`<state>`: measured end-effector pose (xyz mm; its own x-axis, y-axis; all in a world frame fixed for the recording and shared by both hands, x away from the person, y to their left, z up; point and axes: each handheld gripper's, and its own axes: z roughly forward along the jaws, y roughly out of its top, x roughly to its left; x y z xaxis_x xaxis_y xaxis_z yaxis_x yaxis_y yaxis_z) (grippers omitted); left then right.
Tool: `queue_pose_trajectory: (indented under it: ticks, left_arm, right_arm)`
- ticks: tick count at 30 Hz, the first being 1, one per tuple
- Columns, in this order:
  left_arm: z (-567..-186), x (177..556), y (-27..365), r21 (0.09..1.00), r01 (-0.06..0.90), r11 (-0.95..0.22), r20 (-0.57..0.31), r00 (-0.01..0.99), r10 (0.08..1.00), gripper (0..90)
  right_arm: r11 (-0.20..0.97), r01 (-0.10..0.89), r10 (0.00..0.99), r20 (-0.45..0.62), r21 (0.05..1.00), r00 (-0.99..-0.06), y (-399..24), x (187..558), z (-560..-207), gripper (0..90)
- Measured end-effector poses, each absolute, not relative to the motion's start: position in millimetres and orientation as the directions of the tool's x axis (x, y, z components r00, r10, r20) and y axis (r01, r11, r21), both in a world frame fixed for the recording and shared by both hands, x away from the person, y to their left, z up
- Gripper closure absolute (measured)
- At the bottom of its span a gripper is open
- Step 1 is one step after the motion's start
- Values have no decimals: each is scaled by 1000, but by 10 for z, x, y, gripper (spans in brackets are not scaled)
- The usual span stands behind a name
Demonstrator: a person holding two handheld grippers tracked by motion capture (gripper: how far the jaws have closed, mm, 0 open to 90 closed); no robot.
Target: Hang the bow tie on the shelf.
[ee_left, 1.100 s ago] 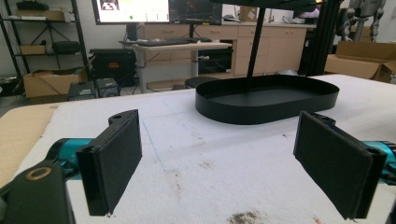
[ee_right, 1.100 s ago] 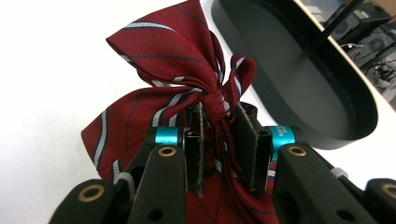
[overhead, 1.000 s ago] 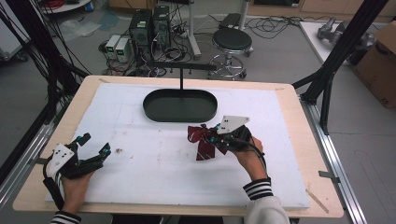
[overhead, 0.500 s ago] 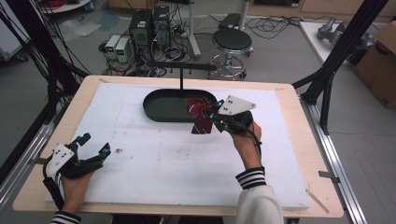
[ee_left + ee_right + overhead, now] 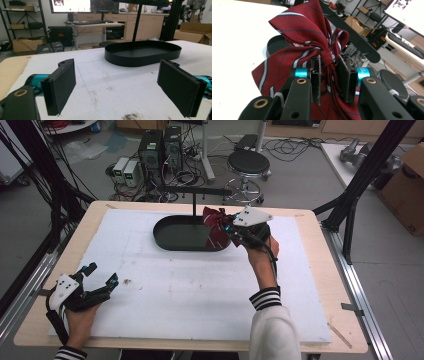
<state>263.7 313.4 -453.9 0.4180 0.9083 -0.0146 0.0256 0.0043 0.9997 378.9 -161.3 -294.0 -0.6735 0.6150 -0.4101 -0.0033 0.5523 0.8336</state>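
Note:
A dark red bow tie with white and navy stripes [image 5: 215, 223] [image 5: 304, 45] is pinched at its knot by my right gripper [image 5: 229, 229] [image 5: 329, 77]. That gripper holds it in the air over the right end of the black oval tray [image 5: 167, 237] [image 5: 142, 53], close to the crossbar of the black T-shaped stand [image 5: 194, 200]. My left gripper [image 5: 100, 276] [image 5: 125, 87] rests on the white mat at the near left, its jaws wide apart with nothing between them.
A white foam mat [image 5: 190, 285] covers the wooden table [image 5: 40, 315]. Dark frame posts [image 5: 360, 180] rise at both sides. Behind the table stand a stool [image 5: 248, 167] and computer boxes [image 5: 160, 147]. A small dirt smudge [image 5: 126, 281] marks the mat near the left gripper.
My right gripper has carried the bow tie up and away from the mat's middle, reaching the tray's right end by the stand. The left gripper has stayed put.

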Motion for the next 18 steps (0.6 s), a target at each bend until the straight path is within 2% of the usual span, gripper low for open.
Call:
queue_pose_trajectory:
  ticks: [18]
  left_arm:
    - [-4538, 2631, 3133, 1000, 24, -4, -6, 419, 908, 155]
  right_arm:
    - [535, 26, 665, -402, 844, -630, -1708, 4159, -2831, 738]
